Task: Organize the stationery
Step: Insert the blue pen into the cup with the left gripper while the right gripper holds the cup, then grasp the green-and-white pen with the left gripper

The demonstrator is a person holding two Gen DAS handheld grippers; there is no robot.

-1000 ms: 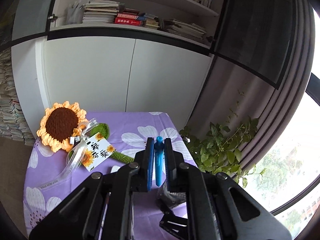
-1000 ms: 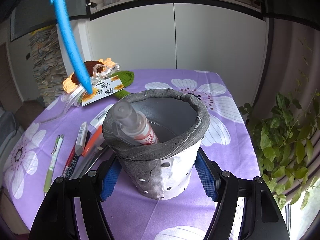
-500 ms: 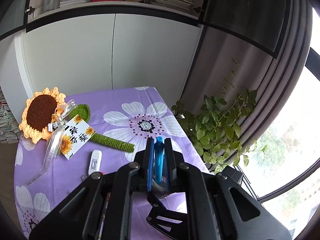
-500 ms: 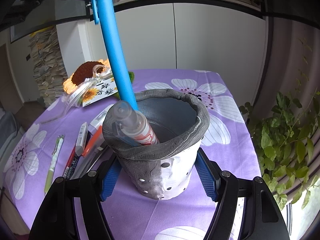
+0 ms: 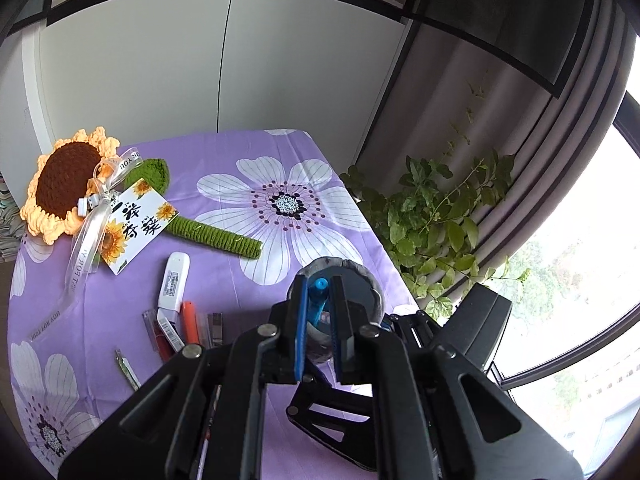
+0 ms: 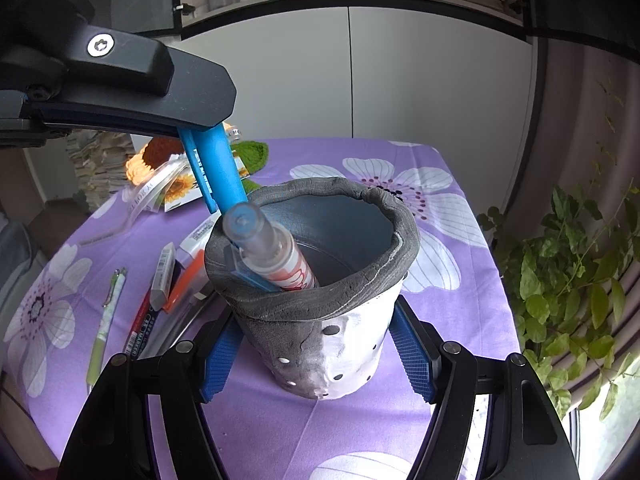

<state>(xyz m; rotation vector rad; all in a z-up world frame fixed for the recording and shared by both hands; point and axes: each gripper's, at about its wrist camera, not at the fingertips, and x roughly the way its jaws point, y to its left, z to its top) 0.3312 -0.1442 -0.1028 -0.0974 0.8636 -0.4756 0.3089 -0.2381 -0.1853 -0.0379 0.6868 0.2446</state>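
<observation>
Far left corner of the purple flower-print tablecloth [image 5: 224, 152] has a crocheted sunflower with a brown centre and orange petals [image 5: 66, 184], its green knitted stem [image 5: 212, 236] running toward the middle, plus a white gift tag printed with little sunflowers [image 5: 134, 222] tied on with clear ribbon. Nearer the left edge there's a loose bunch of stationery lying flat: a pale green click pen [image 6: 105, 322], a grey-capped marker [image 6: 162, 276], an orange marker [image 5: 191, 326] and a white USB-stick-looking thing [image 5: 173, 280], all huddled just beside the pot. The left gripper [image 5: 319, 312] is pinched tight on a bright blue plastic pen [image 6: 216, 168], jaws nearly touching with only the pen between them. That pen is tilted, and its lower end goes behind the rim of the grey-and-white dotted fabric pen pot [image 6: 320, 312], at the pot's left side. A clear-capped tube with red print [image 6: 276, 256] already leans inside the pot against that same left rim, right by the blue pen. The right gripper [image 6: 318, 354] has its blue pads pressed on both sides of the pot's base, holding it upright near the tablecloth's right edge. Past that edge is a leafy green houseplant [image 5: 436, 216].
</observation>
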